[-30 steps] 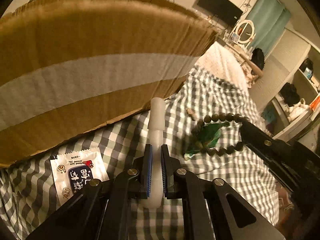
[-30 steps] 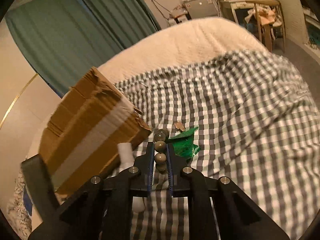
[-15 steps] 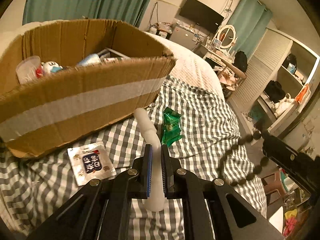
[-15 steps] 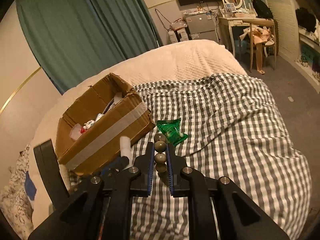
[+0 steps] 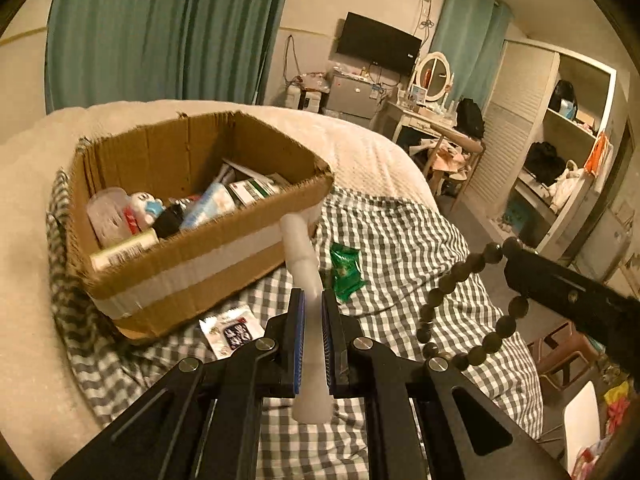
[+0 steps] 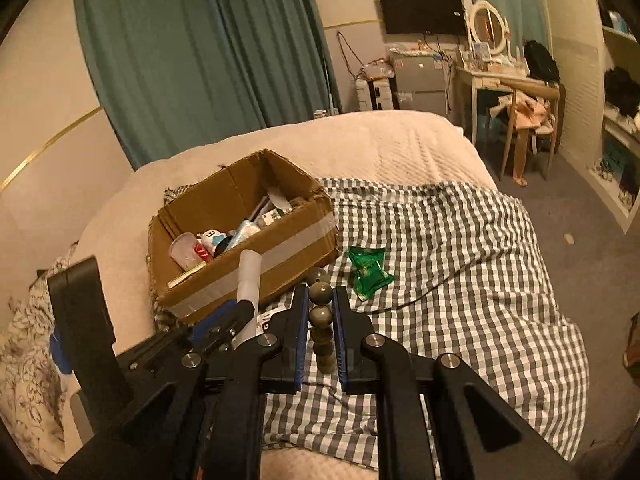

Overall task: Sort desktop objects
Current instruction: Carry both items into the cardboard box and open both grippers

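**Both grippers loaded above the checked cloth**

The left gripper [image 5: 313, 304] has its fingers closed narrowly on a translucent white tube [image 5: 301, 254], which sticks out past the fingertips, leaning left, and hangs below the pads; what the tube is cannot be made out. Ahead and left of the fingertips stands the open cardboard box [image 5: 192, 264] with a pale tape band, crowded with small items, most half hidden by the near wall. A white sachet [image 5: 231, 332] lies on the checked cloth [image 5: 404, 240] just left of the left finger, partly covered by it; a green packet [image 5: 345, 273] lies just right of the tube.

The right gripper [image 6: 321, 294] pinches a bead bracelet [image 6: 321, 316]: a few olive beads show in a column between the pads, the rest hidden below. In the left wrist view its loop [image 5: 460, 312] hangs from that gripper, clear of the cloth. Beyond the right fingertips, the packet [image 6: 368, 271] sits slightly right, the box [image 6: 256, 252] left.
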`<state>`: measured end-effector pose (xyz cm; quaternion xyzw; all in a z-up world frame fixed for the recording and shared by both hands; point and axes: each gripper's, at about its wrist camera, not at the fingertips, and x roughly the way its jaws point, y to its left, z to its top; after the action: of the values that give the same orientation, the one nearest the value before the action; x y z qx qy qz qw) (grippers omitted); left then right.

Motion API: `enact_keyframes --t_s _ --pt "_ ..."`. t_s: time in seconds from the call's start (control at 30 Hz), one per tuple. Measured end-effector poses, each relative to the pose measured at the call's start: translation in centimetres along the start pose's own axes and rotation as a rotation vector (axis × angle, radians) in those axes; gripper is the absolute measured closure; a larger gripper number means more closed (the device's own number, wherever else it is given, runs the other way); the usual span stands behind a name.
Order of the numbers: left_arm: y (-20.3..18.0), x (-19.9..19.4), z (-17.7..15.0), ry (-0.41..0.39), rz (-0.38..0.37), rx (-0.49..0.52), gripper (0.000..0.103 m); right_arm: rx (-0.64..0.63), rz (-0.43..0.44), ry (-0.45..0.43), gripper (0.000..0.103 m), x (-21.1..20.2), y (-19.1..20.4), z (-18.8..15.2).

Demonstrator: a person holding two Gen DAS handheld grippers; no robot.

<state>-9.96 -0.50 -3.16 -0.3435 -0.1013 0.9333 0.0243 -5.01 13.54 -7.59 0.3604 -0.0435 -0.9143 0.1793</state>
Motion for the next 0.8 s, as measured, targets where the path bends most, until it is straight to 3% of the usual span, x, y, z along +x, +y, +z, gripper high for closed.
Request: enact_keyframes --t_s 0.4,0.57,0.8 --pt "3.0 -2.0 5.0 -0.061 0.026 0.005 0.095 -0.136 -0.005 -0.003 0.092 1.1 5.3 3.2" --pt "6.3 -1.1 8.8 -0.073 0.058 -0.038 0.095 -0.191 0.012 -0.02 0.092 3.0 7.3 5.8" --pt "10.0 1.0 12.9 -0.084 0.128 -0.015 0.095 -0.207 0.076 -0.04 0.092 7.2 9.3 9.8"
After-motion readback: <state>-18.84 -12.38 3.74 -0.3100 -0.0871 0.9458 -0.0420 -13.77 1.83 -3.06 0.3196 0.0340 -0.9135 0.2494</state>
